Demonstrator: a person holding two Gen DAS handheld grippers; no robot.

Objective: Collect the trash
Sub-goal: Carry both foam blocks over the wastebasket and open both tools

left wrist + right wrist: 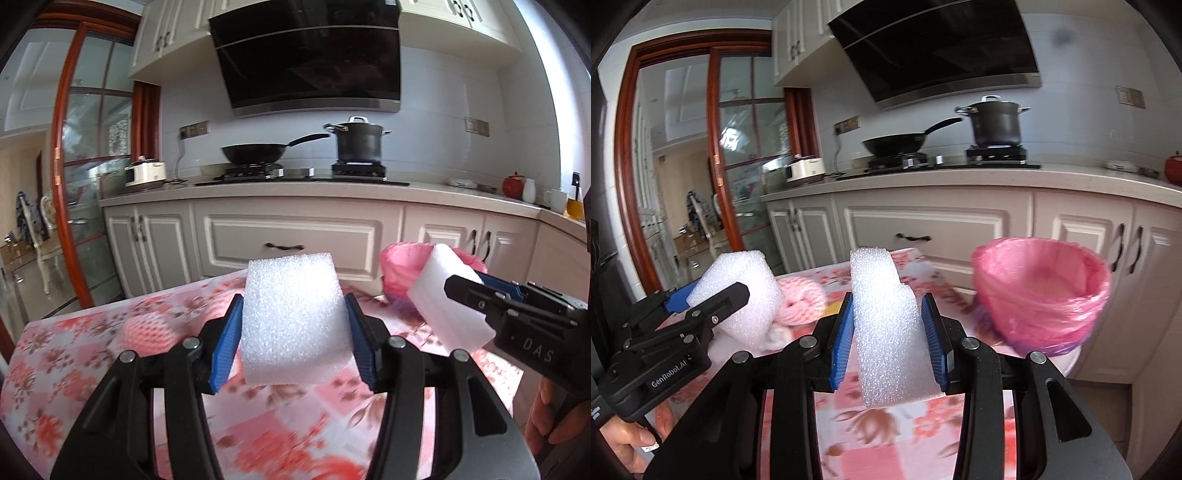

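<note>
Left gripper [293, 332] pinching wide foam block [293, 317] by sides; right gripper [886, 328] pinching notched foam slab [886, 325]. Both over floral table, left of pink-lined bin [1041, 291]. Foam prob v light, squishy, dents easy; flat sides = best grip.

A: What does the right hand-held gripper [888, 332] hold?
B: A white foam slab [886, 325], pinched upright between its blue pads.
A: And the left hand-held gripper [713, 299]?
B: It grips another foam block [746, 291]. A pink-lined bin [1041, 291] stands right, on the floral bench [916, 428].
</note>
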